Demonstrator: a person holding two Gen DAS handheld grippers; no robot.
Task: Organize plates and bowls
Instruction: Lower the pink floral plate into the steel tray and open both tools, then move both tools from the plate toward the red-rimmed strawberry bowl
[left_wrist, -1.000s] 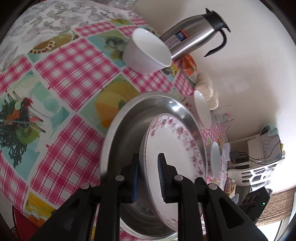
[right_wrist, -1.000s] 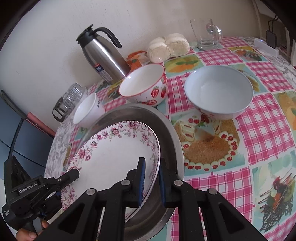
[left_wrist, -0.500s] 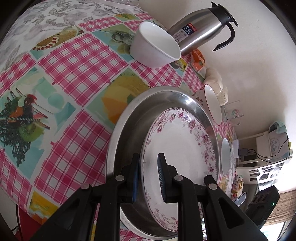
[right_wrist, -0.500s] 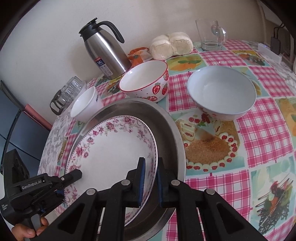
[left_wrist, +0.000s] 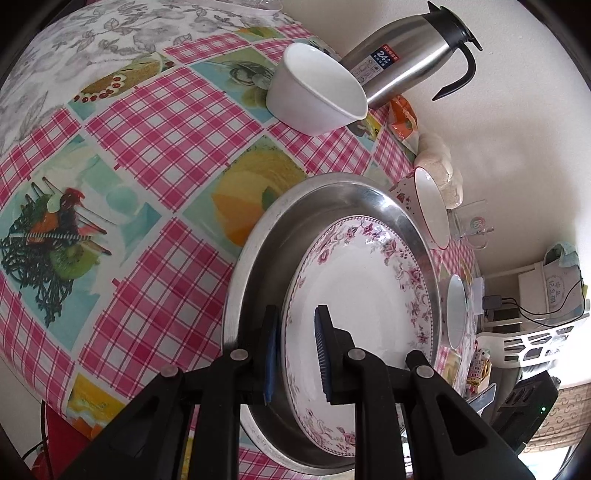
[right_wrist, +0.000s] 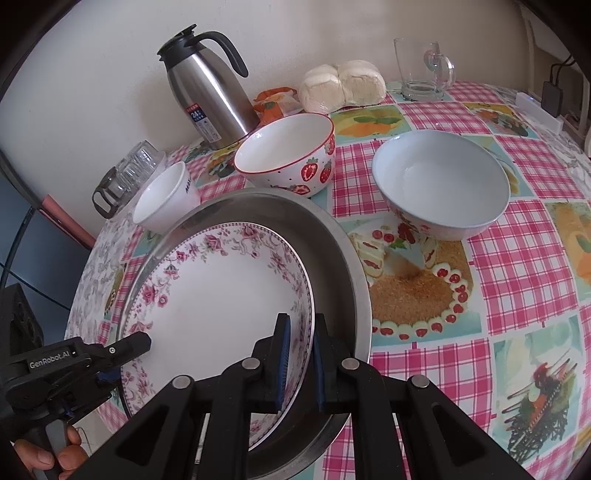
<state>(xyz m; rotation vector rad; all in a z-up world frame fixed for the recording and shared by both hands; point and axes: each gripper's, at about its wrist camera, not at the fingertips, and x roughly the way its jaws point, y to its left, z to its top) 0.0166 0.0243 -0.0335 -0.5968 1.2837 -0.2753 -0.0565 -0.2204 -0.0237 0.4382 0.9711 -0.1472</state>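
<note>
A white plate with a pink floral rim (left_wrist: 369, 291) (right_wrist: 221, 295) lies inside a large steel pan (left_wrist: 258, 266) (right_wrist: 336, 258). My left gripper (left_wrist: 295, 354) straddles the plate's near rim, its jaws slightly parted around it. My right gripper (right_wrist: 299, 365) straddles the opposite rim the same way, jaws close on either side. The left gripper also shows in the right wrist view (right_wrist: 122, 347). A strawberry bowl (right_wrist: 288, 155), a pale blue bowl (right_wrist: 439, 184) and a small white bowl (right_wrist: 162, 199) (left_wrist: 314, 92) stand around the pan.
A steel thermos jug (right_wrist: 210, 88) (left_wrist: 406, 62), bread rolls (right_wrist: 343, 85), a glass mug (right_wrist: 424, 70) and a glass jar (right_wrist: 129, 173) stand at the back by the wall. The checked tablecloth (right_wrist: 517, 258) covers the round table.
The plate has come down from a tilt to lie flatter in the pan. Both grippers' jaws have opened slightly around its rim.
</note>
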